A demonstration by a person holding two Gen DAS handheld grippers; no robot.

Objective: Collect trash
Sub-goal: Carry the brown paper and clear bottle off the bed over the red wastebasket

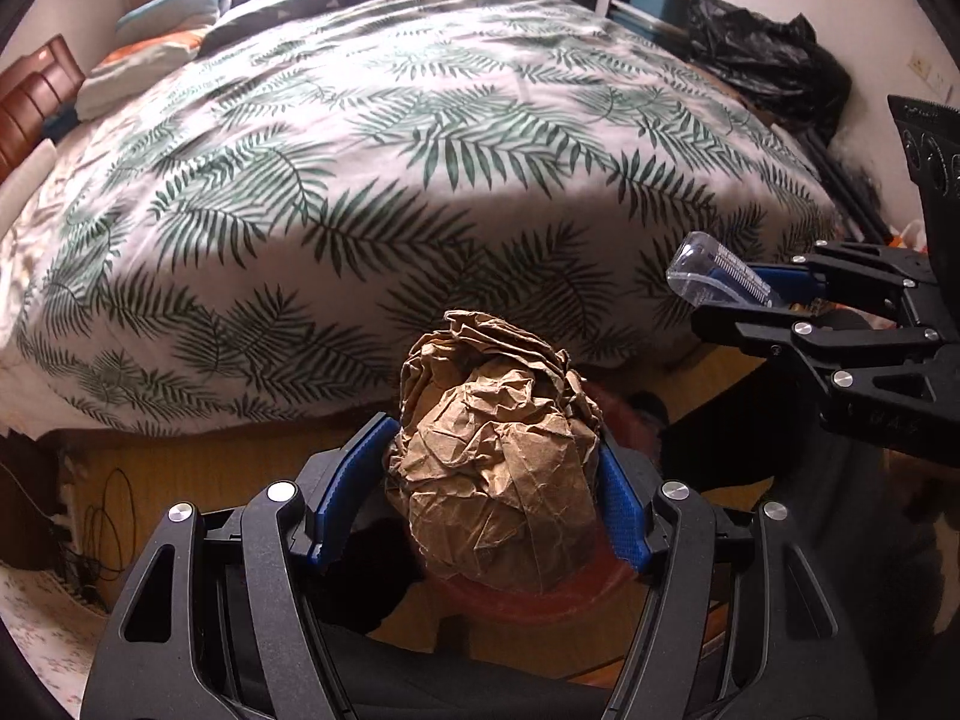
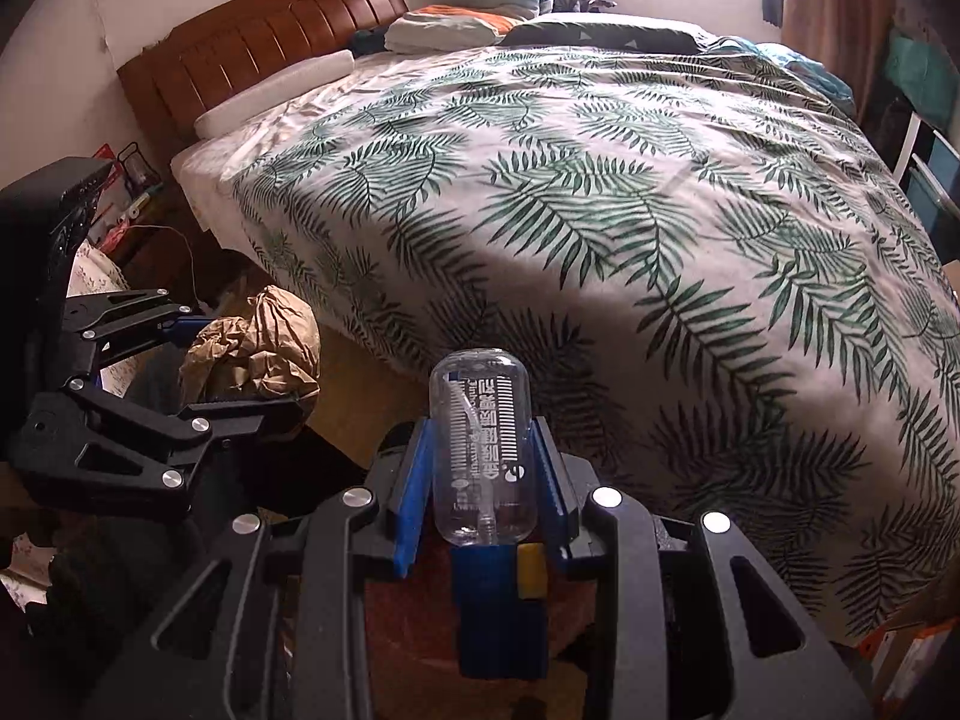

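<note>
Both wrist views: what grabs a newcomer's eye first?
The leaf-print bedspread fills most of both views. In front of it, the left gripper has its jaws shut on a crumpled brown paper ball, and the right gripper clamps a clear plastic bottle with a blue base, both held above the floor.

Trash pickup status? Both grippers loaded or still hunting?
Both loaded: left gripper shut on the crumpled brown paper, right gripper shut on the clear plastic bottle. No litter visible on the bedspread. Left: dropping both; no bin clearly in view.
</note>
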